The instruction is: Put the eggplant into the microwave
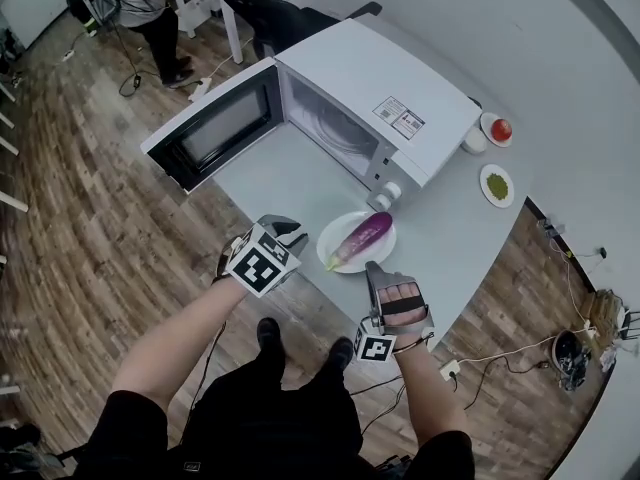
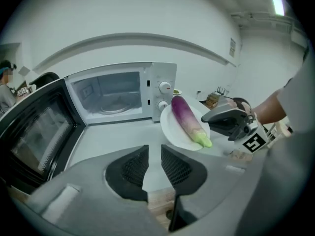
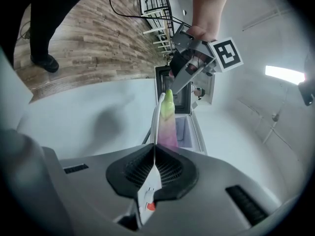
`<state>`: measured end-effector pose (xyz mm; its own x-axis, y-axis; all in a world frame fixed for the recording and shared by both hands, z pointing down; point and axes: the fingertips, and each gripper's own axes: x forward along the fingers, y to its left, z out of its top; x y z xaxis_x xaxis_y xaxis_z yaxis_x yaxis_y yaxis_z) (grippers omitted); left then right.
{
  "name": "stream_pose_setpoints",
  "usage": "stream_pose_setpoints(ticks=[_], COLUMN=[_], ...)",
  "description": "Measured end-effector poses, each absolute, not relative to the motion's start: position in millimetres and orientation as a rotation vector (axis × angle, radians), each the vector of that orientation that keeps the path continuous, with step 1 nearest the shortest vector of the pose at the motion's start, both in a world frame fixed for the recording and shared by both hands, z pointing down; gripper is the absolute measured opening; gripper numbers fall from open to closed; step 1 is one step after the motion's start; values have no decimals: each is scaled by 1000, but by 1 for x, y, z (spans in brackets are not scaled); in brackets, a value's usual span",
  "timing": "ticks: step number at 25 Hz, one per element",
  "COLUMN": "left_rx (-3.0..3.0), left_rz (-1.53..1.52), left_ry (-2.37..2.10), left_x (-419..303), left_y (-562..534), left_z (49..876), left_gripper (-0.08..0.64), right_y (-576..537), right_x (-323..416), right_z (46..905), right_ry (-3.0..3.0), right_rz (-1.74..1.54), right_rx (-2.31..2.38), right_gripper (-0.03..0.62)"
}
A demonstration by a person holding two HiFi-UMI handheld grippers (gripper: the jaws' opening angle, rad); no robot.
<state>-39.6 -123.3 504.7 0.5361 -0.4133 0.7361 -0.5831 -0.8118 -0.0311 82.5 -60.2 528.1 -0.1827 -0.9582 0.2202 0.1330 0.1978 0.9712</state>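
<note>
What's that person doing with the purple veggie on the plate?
A person has a gripper in each hand. The right gripper pinches the rim of the white plate with the eggplant lying on it. The left gripper is open and empty. The microwave stands just ahead with its door wide open, and the eggplant isn't inside yet.

Red-filled dish (image 1: 485, 121), green-filled dish (image 1: 485, 176), white cup (image 1: 474, 141) beside them — wood floor (image 1: 80, 238), black chair (image 1: 270, 13)

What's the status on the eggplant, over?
Reporting: left tool open, empty; right tool shut on plate rim, eggplant lying on it. Ahead, microwave door open, path looks clear.
</note>
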Motion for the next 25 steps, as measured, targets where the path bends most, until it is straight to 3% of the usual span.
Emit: stream_pose_setpoints(ticks=[4, 25], left_rx=[2641, 2856], left_rz=[1220, 1355], left_ry=[-880, -836], left_x=[-59, -131], left_y=[-131, -166], left_z=[496, 473], left_gripper=[12, 8], right_y=[-72, -140], right_x=[62, -18], right_z=[527, 500], right_ry=[-1340, -1287], right_rz=[-1231, -1172], right_rx=[885, 973], right_gripper=[21, 21])
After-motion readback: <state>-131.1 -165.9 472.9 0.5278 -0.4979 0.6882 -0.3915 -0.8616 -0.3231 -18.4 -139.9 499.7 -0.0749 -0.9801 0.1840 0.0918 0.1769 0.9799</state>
